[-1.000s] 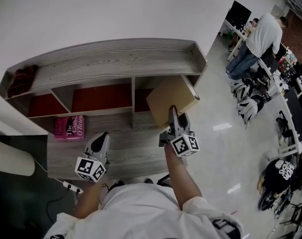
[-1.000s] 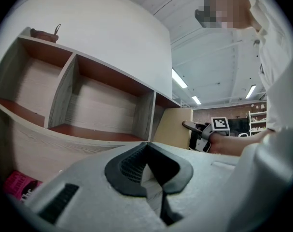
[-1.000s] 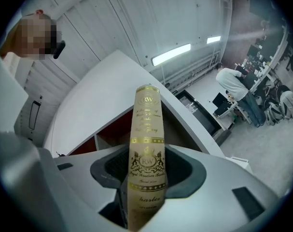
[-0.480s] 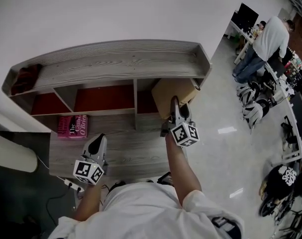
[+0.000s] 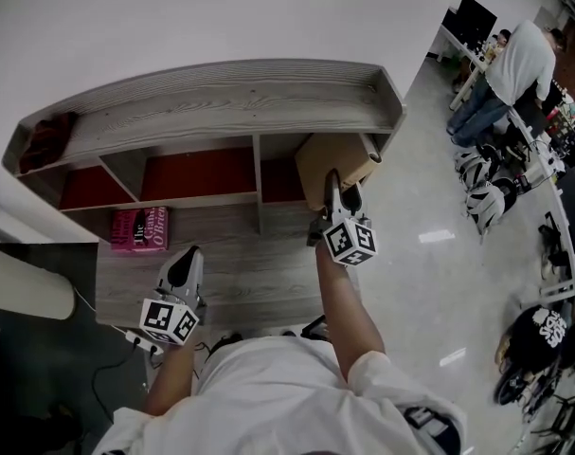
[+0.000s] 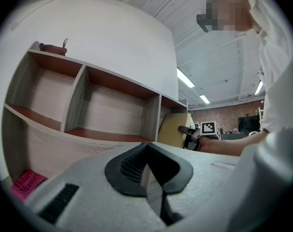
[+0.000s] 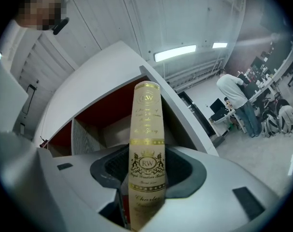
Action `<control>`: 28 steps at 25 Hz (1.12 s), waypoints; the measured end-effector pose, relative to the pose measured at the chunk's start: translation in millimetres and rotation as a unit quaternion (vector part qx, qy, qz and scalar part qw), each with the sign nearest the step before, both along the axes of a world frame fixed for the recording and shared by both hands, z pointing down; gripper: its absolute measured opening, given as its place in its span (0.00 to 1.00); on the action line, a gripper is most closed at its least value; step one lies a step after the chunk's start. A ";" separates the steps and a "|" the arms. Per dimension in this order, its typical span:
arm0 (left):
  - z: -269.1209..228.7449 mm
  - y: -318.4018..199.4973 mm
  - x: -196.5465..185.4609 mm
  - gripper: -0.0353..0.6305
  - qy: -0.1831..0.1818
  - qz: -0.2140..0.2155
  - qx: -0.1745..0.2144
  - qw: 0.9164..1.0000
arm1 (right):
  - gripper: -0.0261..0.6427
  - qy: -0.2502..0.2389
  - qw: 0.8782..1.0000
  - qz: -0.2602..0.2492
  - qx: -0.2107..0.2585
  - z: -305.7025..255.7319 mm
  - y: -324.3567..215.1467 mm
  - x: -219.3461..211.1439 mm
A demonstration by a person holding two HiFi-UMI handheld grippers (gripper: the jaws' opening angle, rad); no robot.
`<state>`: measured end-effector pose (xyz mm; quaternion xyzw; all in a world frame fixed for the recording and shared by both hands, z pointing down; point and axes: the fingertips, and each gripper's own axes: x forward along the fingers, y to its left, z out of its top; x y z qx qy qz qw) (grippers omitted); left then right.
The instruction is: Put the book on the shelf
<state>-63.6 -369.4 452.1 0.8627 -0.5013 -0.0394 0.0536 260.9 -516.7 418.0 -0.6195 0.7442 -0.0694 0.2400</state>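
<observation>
The right tongs (image 5: 332, 190) pinch the tan book (image 5: 336, 164) across its covers, with the gold-lettered spine facing back toward the hand. This grip leaves the page edge free to lead into the shelf (image 5: 221, 112). The book is at about 1 o'clock from the person, tilted at the mouth of the right-hand compartment (image 5: 279, 180). Whether it touches the compartment floor yet cannot be told. Holding it narrow-side-on looks chosen so that it slips between the divider and the end wall. The left tongs (image 5: 185, 268), at about 8 o'clock, are pressed together on nothing and hang above the lower ledge (image 5: 259, 273), out of the way, likely because one hand suffices here. A pink book (image 5: 140, 228) lies flat on that ledge at 10 o'clock, well apart from the tan one.
</observation>
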 end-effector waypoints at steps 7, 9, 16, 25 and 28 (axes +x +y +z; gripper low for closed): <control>7.0 5.9 1.4 0.07 0.000 0.001 -0.011 1.000 | 0.34 0.012 1.000 0.012 0.000 -0.7 0.2 -1.9; 8.8 7.4 1.8 0.07 0.001 0.000 -0.011 1.000 | 0.34 0.014 1.000 0.016 -0.006 0.2 0.3 -1.0; 10.1 10.5 0.6 0.07 0.006 0.001 -0.007 1.000 | 0.34 0.009 0.999 0.038 -0.035 2.5 -0.8 0.0; 9.9 12.9 -1.5 0.07 0.012 0.006 -0.008 1.000 | 0.37 0.014 0.999 0.003 -0.042 4.9 -0.6 -4.6; 11.1 14.5 0.6 0.07 0.011 0.012 -0.007 1.000 | 0.39 0.014 0.999 -0.001 -0.042 4.8 4.7 -4.0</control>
